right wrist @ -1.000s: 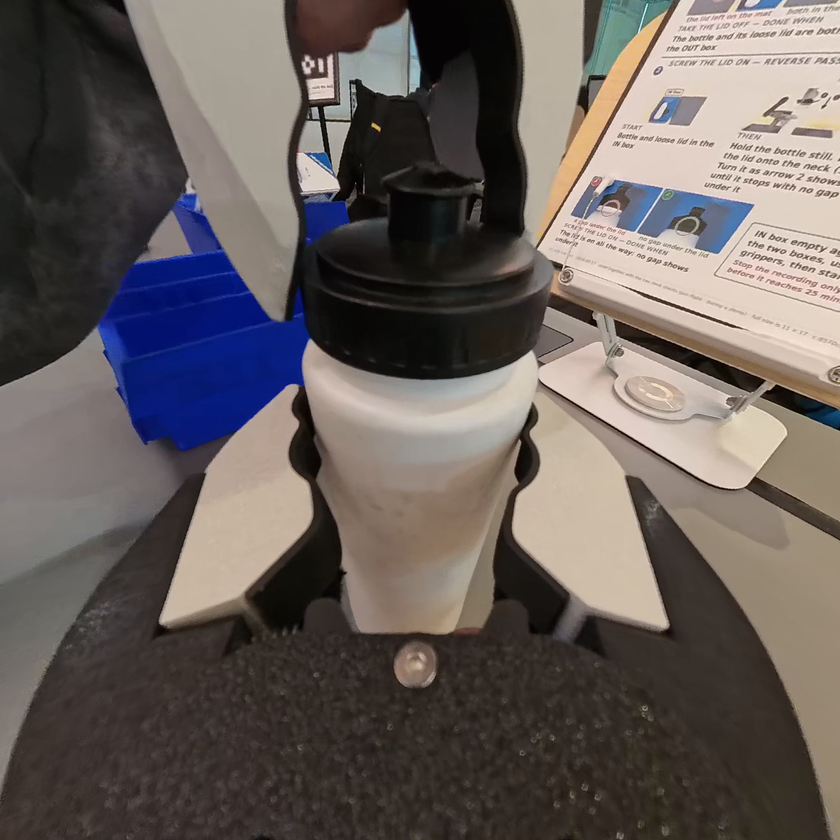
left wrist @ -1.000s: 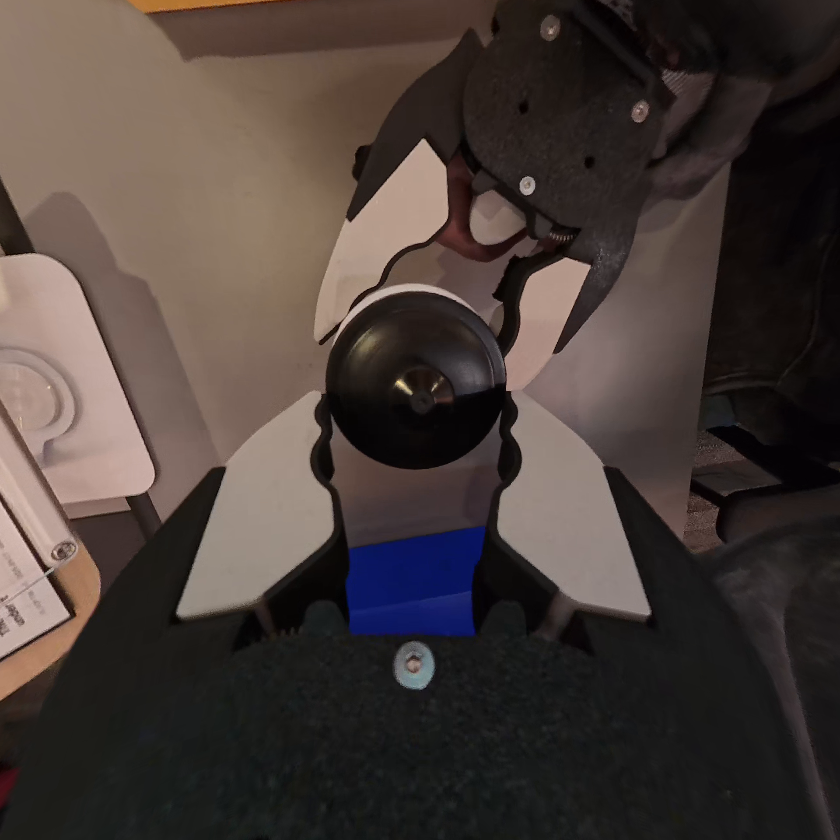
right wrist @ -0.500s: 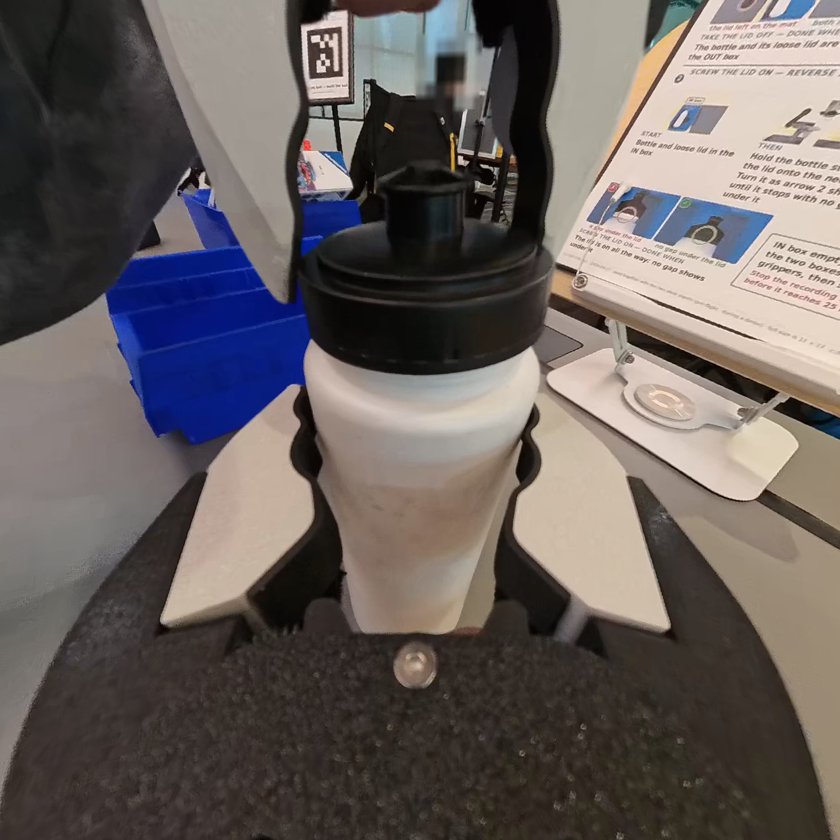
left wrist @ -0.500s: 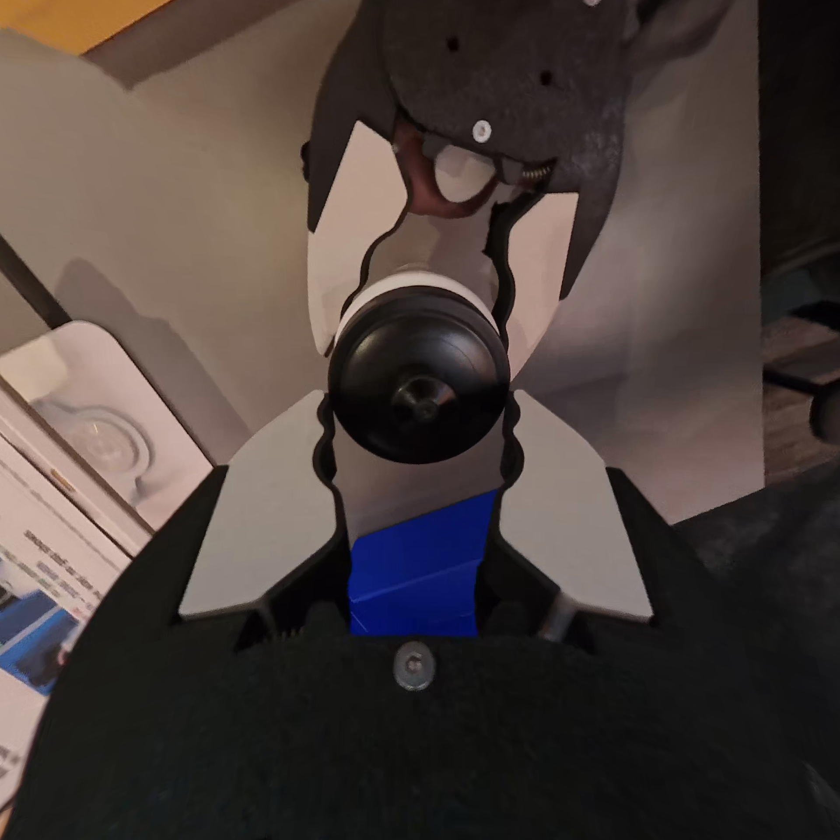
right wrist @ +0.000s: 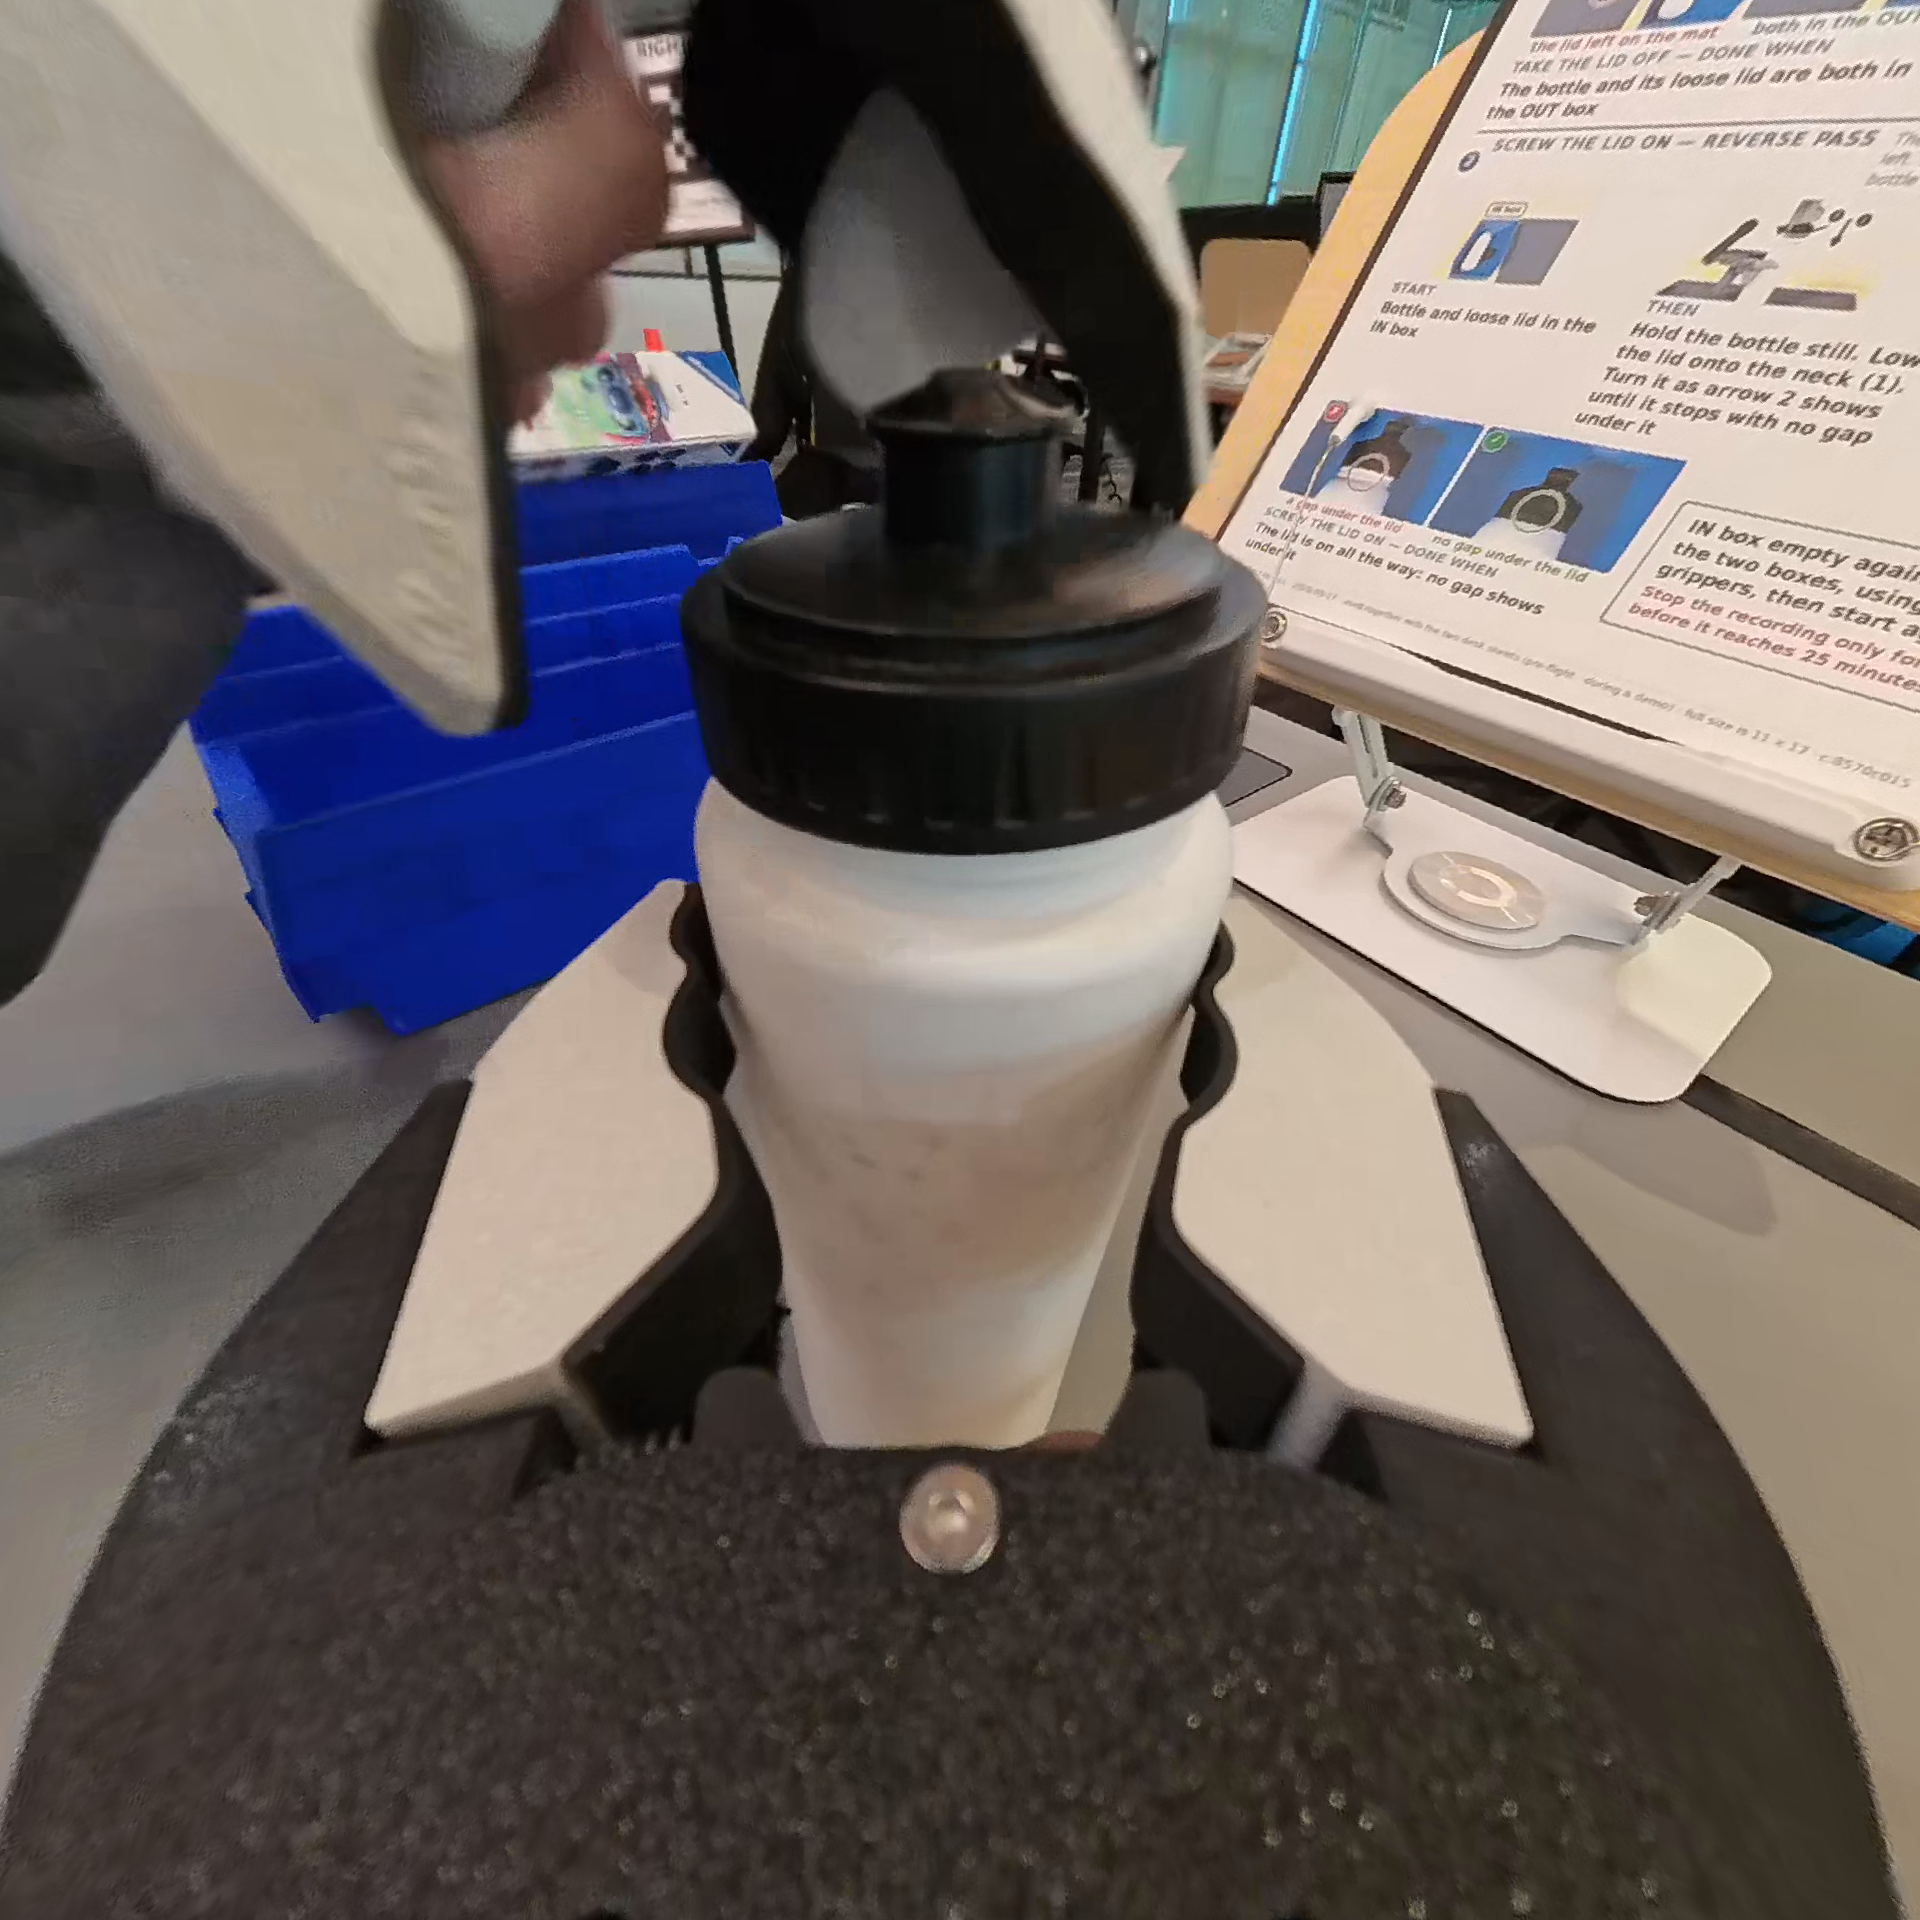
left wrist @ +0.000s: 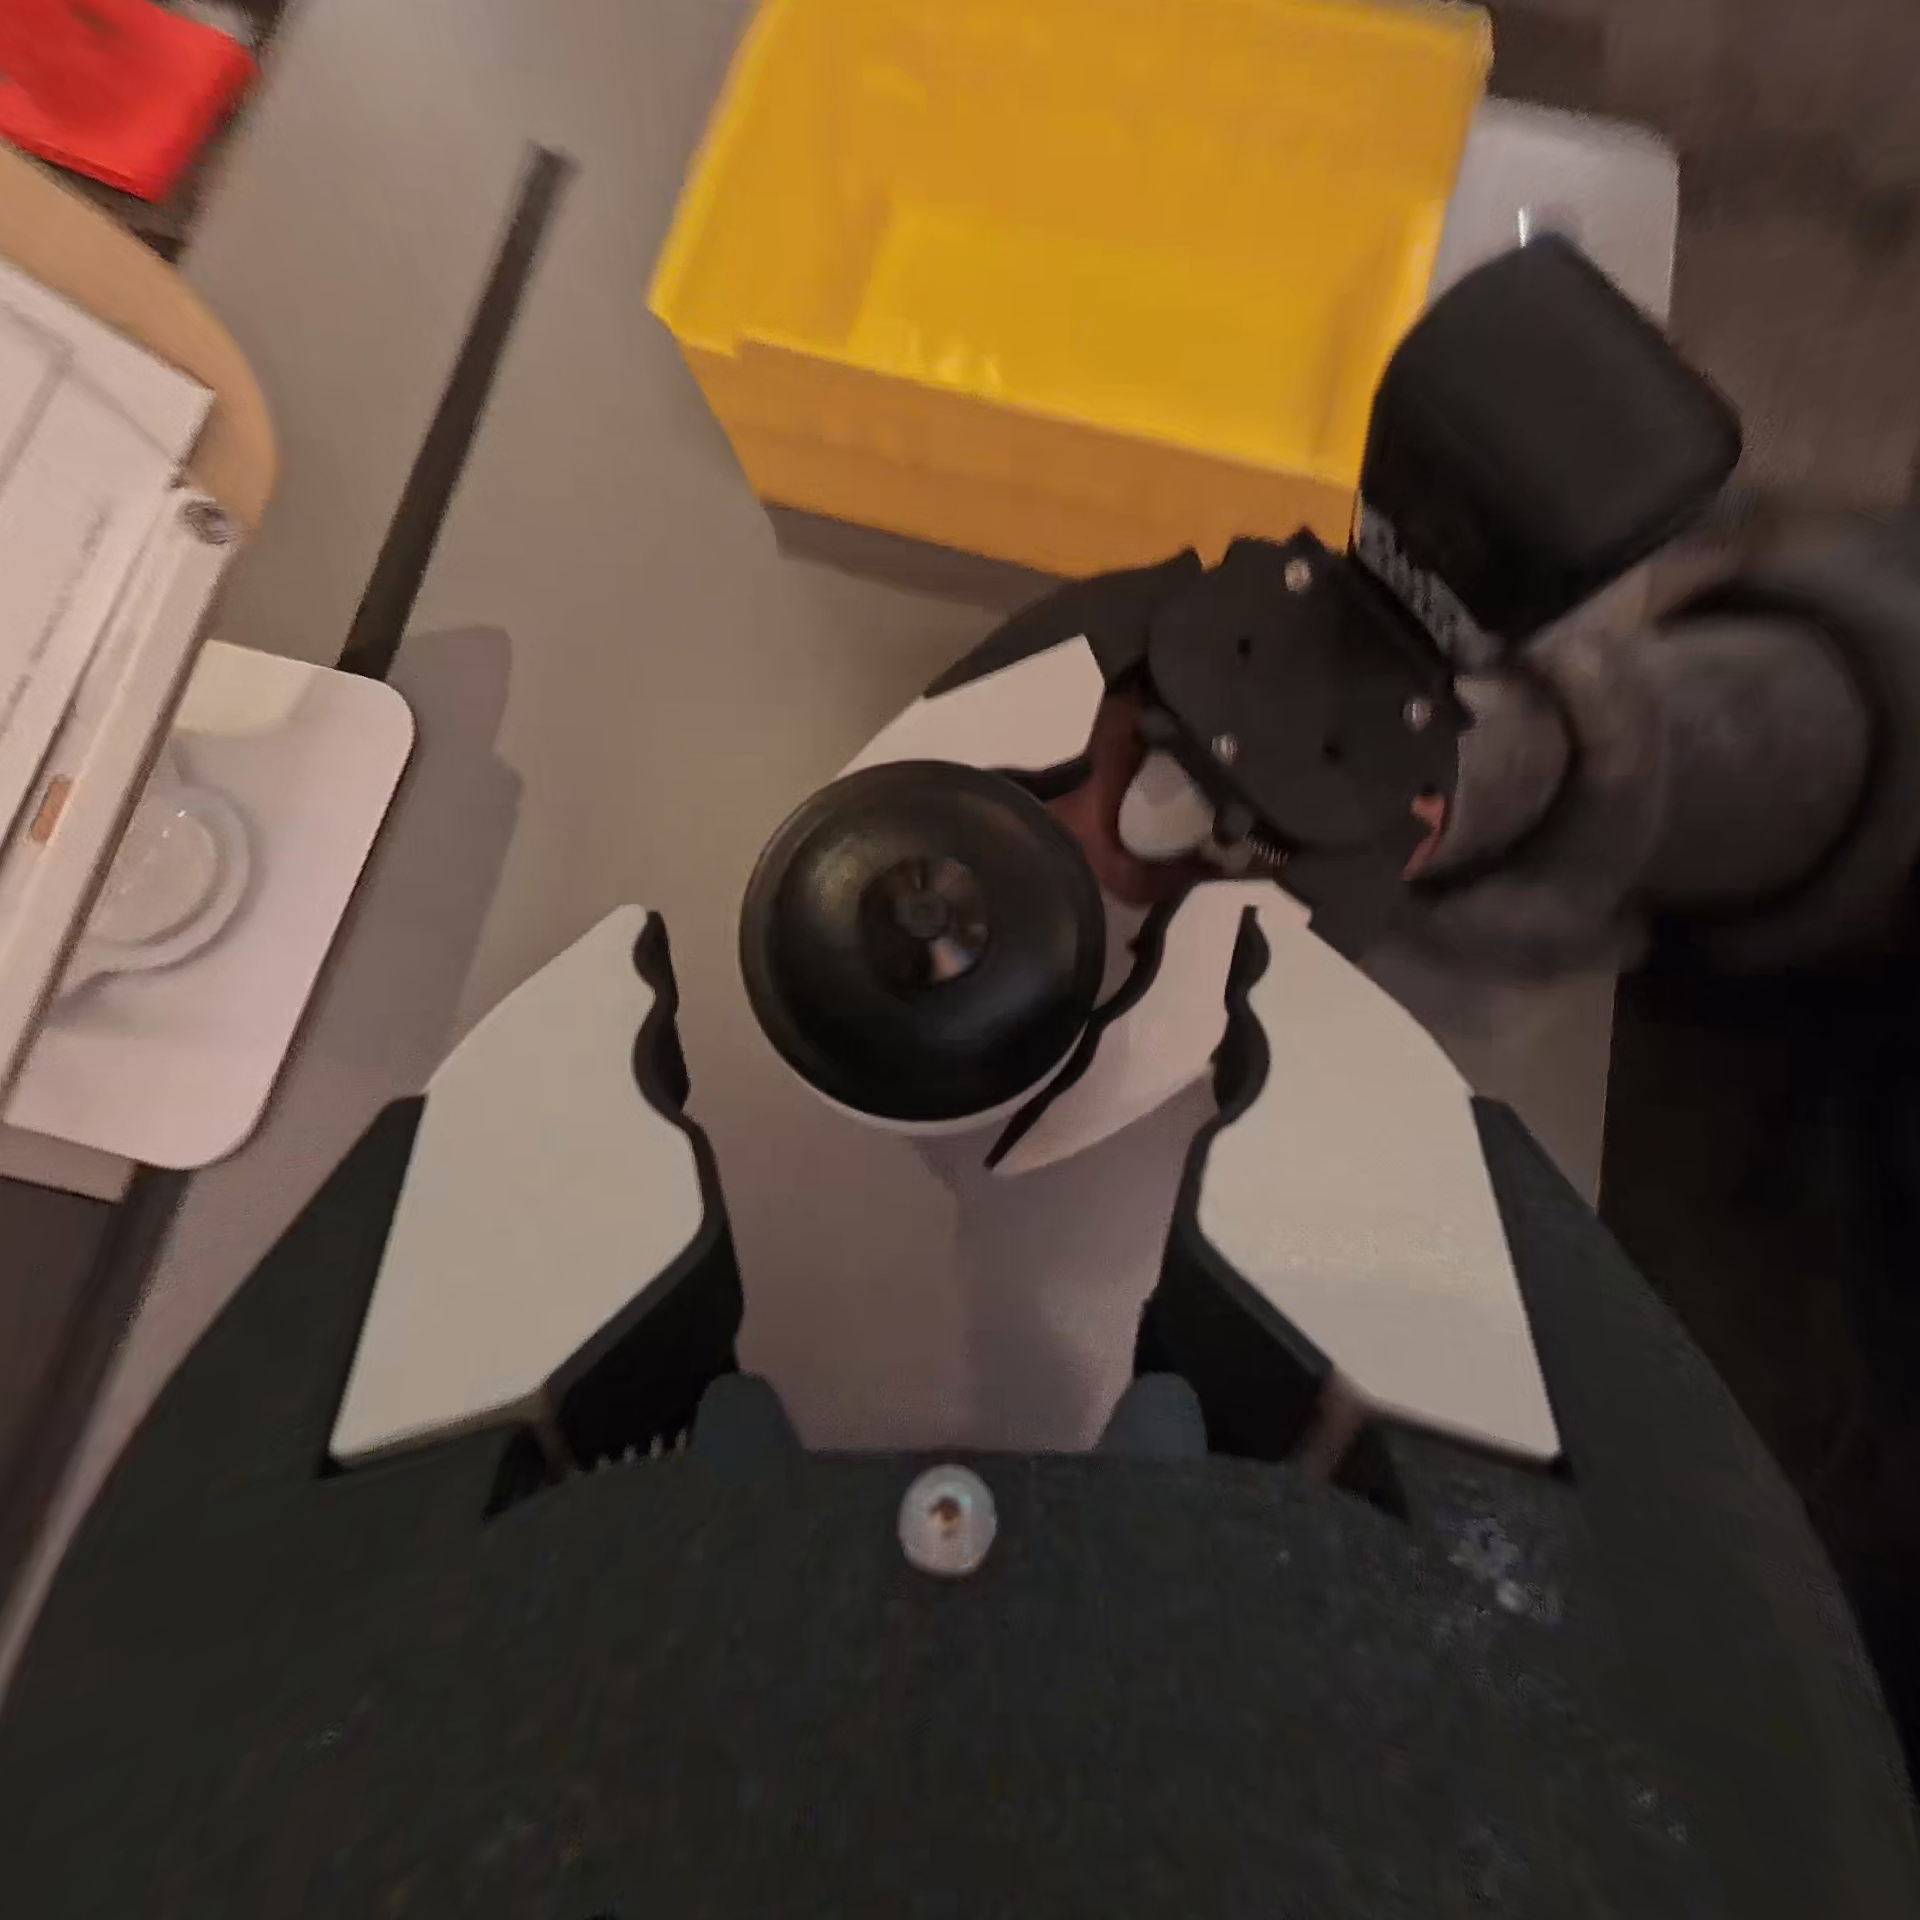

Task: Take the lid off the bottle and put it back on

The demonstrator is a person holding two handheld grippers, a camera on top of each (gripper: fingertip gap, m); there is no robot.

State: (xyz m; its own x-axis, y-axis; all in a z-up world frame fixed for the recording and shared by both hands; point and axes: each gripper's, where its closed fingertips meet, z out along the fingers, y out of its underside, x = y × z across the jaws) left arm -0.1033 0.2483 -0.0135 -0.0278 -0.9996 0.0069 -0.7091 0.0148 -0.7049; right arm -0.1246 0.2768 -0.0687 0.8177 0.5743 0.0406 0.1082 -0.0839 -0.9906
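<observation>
A white bottle point(right wrist: 966, 1091) with a black screw lid point(right wrist: 966, 675) stands upright in my right gripper point(right wrist: 956, 925), which is shut on its body below the lid. The lid sits on the bottle's neck. In the left wrist view I look straight down on the lid point(left wrist: 920, 940). My left gripper point(left wrist: 945, 925) is open, with its jaws spread wider than the lid and apart from it. In the right wrist view its fingers point(right wrist: 312, 416) hang above and beside the lid.
A yellow bin point(left wrist: 1091, 260) stands beyond the bottle on the grey table. A blue bin point(right wrist: 447, 831) is behind the bottle at left. An instruction board point(right wrist: 1662, 416) on a white stand base point(right wrist: 1507, 935) stands at right. A red object point(left wrist: 114, 94) lies far left.
My left gripper was shut on the lid; it has opened, let go and swung round above it. The right gripper still holds the bottle.
</observation>
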